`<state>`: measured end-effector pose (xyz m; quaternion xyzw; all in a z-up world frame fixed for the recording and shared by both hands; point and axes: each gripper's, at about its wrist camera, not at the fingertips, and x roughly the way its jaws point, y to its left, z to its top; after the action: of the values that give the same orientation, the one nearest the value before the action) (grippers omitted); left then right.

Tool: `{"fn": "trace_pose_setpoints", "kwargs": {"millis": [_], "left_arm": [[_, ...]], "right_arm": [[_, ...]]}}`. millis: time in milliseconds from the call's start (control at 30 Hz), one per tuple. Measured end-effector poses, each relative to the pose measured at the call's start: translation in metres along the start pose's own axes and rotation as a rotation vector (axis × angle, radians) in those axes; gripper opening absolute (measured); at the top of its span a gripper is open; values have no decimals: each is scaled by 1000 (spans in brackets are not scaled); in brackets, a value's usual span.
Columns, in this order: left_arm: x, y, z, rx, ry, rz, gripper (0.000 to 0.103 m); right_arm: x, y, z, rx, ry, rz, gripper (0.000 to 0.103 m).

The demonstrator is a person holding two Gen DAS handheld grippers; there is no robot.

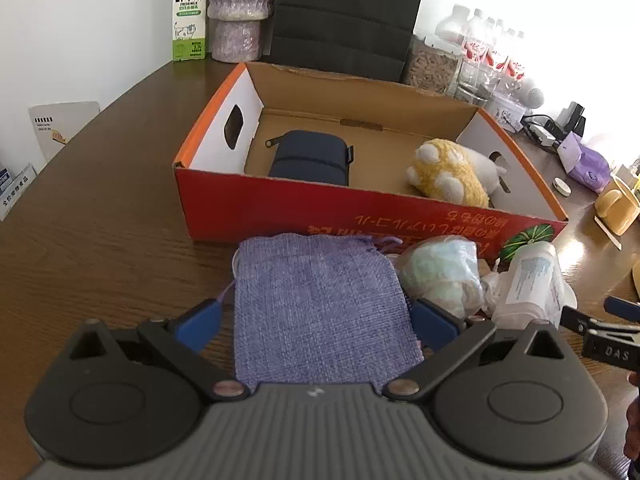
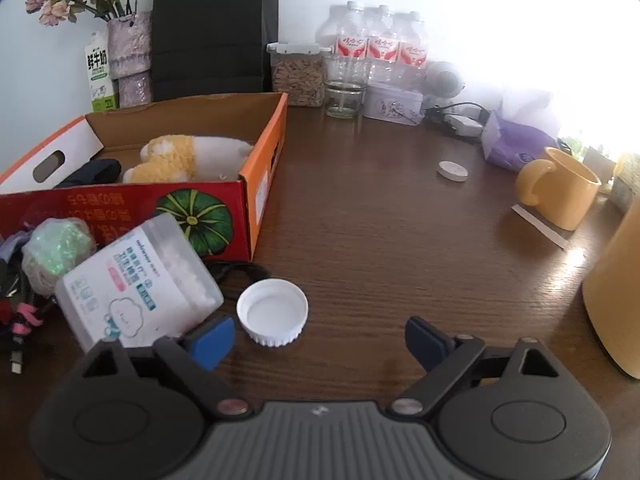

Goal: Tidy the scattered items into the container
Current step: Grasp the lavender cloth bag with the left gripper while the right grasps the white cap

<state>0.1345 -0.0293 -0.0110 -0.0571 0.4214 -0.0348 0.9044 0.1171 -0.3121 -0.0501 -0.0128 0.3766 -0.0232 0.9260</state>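
A red and orange cardboard box [image 1: 280, 212] [image 2: 260, 184] stands on the wooden table and holds a dark blue pouch [image 1: 310, 158] and a yellow and white plush toy [image 1: 448, 172] [image 2: 180, 160]. My left gripper [image 1: 316, 320] is open, its blue fingers on either side of a purple woven drawstring bag [image 1: 320, 300] that lies in front of the box. A crumpled plastic bundle [image 1: 440, 272] [image 2: 56, 248] and a tipped clear jar of cotton swabs [image 1: 528, 284] [image 2: 136, 280] lie beside it. My right gripper [image 2: 320, 340] is open and empty behind a white lid [image 2: 272, 312].
A milk carton [image 1: 190, 12], a purple vase [image 1: 236, 8] and a black paper bag [image 2: 216, 28] stand behind the box. Water bottles [image 2: 380, 48], a glass [image 2: 344, 100], a tin [image 2: 394, 102], a yellow mug [image 2: 560, 188] and a small white disc [image 2: 452, 170] are to the right. Cables [image 2: 20, 320] lie at far left.
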Motion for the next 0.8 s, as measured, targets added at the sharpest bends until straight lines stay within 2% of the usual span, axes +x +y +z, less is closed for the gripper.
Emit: {"fn": "trace_pose_setpoints", "kwargs": {"millis": [67, 200, 367, 433, 467, 667, 800], "left_arm": [[2, 0, 0, 7, 5, 3, 103], [6, 0, 2, 15, 15, 5, 103], [14, 3, 3, 7, 36, 8, 103], [17, 4, 3, 0, 45, 8, 103], [19, 6, 2, -7, 47, 2, 103], [20, 15, -1, -26, 51, -41, 100], [16, 15, -2, -14, 53, -60, 76]], "right_arm": [[6, 2, 1, -10, 4, 7, 88], [12, 5, 4, -23, 1, 24, 80], [12, 6, 4, -24, -12, 52, 63], [10, 7, 3, -28, -20, 59, 44], [9, 7, 3, -28, -22, 65, 39], [1, 9, -2, -33, -45, 62, 39], [-7, 8, -2, -36, -62, 57, 39]]}}
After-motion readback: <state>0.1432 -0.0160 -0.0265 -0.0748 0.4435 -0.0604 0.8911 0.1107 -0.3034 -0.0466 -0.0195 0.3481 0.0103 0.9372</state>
